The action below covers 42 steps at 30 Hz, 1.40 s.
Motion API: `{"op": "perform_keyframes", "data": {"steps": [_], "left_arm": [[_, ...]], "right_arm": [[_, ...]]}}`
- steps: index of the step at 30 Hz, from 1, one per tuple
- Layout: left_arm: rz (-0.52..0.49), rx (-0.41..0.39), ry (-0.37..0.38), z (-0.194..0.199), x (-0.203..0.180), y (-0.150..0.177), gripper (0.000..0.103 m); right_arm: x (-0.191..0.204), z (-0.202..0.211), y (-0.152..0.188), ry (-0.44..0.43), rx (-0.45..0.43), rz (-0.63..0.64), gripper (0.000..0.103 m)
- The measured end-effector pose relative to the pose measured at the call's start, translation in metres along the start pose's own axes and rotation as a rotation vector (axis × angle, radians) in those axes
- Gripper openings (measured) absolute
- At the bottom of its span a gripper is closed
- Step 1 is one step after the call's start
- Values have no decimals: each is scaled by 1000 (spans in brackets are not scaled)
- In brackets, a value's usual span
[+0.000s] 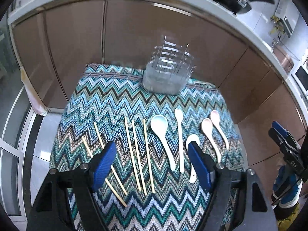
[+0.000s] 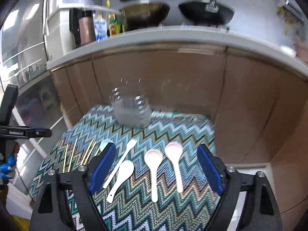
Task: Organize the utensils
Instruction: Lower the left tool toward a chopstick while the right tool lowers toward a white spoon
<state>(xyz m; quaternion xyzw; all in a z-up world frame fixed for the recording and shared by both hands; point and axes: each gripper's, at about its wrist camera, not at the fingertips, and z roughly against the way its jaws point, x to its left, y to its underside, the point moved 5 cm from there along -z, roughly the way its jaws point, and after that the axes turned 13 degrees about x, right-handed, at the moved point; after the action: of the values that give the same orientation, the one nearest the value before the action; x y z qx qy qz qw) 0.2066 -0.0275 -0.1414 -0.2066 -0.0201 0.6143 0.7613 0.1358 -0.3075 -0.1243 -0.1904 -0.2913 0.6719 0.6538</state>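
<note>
Risk at the chopsticks: five chopsticks (image 1: 138, 156) are lying thin and flat on the zigzag cloth (image 1: 119, 100); blue pads could be sliding over one or pinching two neighbours together.
Risk at the spoons: handles are sitting close, so a closing jaw could be nudging the next spoon.
Risk at the holder: clear utensil holder (image 1: 167, 77) is standing at the cloth's far edge, light-looking and likely to tip.
Left gripper (image 1: 152, 165): hanging released and empty over the chopsticks.
Right gripper (image 2: 156, 169): spread, empty, over the spoons.
Count: one pale-blue spoon (image 1: 161, 132), one white spoon (image 2: 123, 175), two pink spoons (image 2: 154, 165), one white spork (image 2: 123, 159).
</note>
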Motion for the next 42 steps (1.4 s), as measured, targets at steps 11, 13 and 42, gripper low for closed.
{"op": "perform_keyframes", "data": {"steps": [11,13,42], "left_arm": [[17,179,12,-70,17,-25,47],[30,201,14,-77,22,-27,46],[64,409,-54,-168,37,-57,20]], "right_arm": [[-1,-121,5,-216,323,26,50],[1,-132,10,-262,360,22,47],[43,-200,26,-372,534,89,38]]}}
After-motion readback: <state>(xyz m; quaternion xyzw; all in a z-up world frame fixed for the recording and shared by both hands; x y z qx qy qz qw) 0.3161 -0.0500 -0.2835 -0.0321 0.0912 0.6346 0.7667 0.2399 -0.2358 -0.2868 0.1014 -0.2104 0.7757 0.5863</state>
